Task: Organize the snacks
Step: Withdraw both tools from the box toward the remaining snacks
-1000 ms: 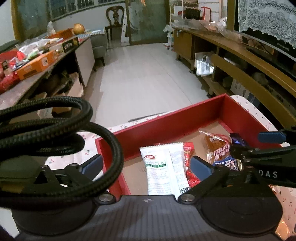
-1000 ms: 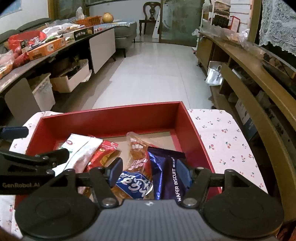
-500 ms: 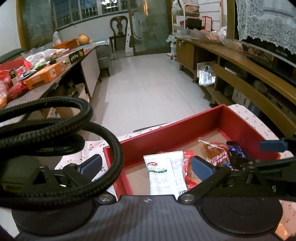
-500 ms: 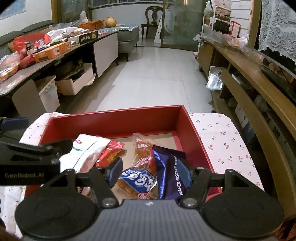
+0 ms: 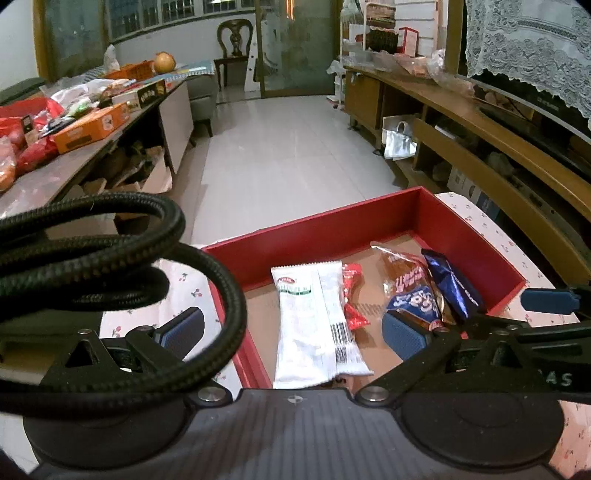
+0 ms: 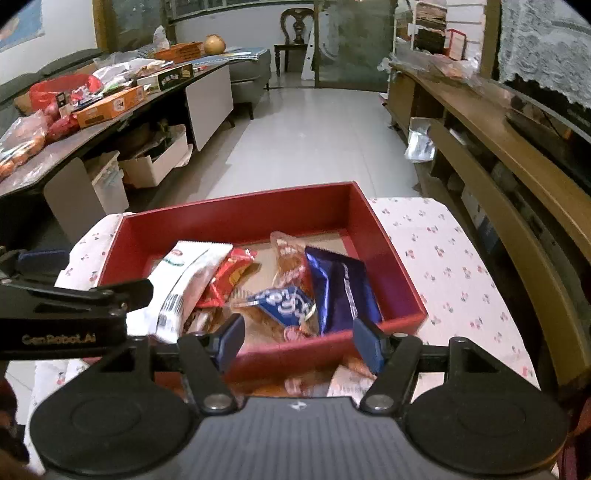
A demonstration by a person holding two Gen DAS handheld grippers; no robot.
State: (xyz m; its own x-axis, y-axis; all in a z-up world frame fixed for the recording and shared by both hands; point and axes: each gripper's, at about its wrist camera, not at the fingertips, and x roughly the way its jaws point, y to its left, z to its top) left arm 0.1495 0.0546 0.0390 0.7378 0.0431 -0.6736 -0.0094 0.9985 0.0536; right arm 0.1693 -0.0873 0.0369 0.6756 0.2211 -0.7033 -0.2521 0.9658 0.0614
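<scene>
We see a red box [image 6: 236,221] with a brown floor on a white cloth [image 6: 443,258] dotted with red cherries — inside, a white packet [image 5: 306,317], a red wrapper [image 5: 352,291] and a dark blue wafer wrapper [image 6: 343,288]

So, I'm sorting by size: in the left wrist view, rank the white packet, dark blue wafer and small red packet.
1. White packet
2. Blue wafer, though farther away
3. Red packet

A home living room: sofa [image 6: 247,79], dining chair [image 6: 295,27], TV cabinet [image 6: 517,155]
</scene>
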